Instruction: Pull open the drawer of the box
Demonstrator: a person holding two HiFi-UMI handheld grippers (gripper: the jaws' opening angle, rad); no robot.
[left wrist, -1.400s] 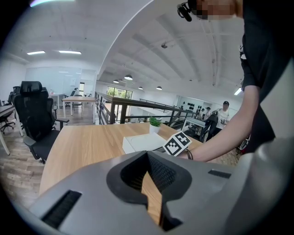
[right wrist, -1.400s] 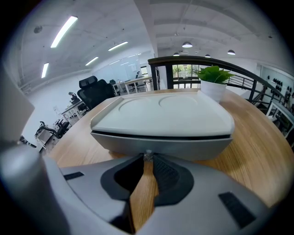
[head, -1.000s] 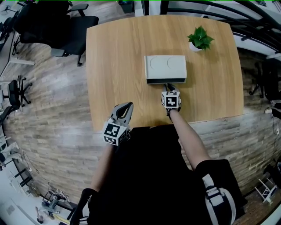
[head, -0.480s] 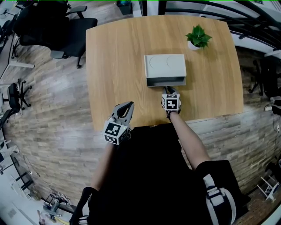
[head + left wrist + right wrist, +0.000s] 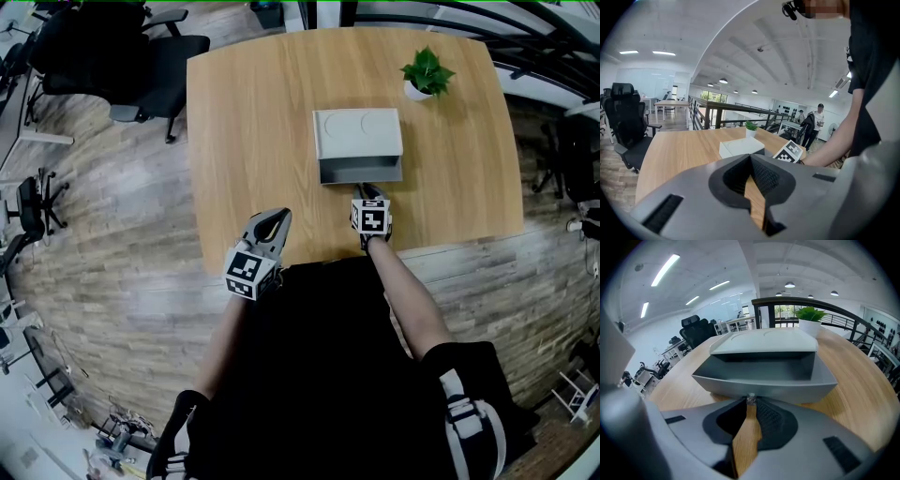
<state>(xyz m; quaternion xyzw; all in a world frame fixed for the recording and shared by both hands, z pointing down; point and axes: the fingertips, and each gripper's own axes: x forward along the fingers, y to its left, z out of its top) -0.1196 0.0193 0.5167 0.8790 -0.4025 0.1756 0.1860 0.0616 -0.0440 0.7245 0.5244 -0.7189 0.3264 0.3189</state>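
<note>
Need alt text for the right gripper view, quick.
The right hand-held gripper is shut on the small knob of a grey drawer, pulled partly out of a white-topped box. A potted plant stands behind on the wooden table.

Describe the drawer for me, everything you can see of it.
The drawer is a grey, matt, plastic-looking tray. It is empty and stands partly out of the box toward the person, level and low over the table. A small metal knob sits at the middle of its front, and the right gripper is shut on it. Nothing else touches the drawer.
</note>
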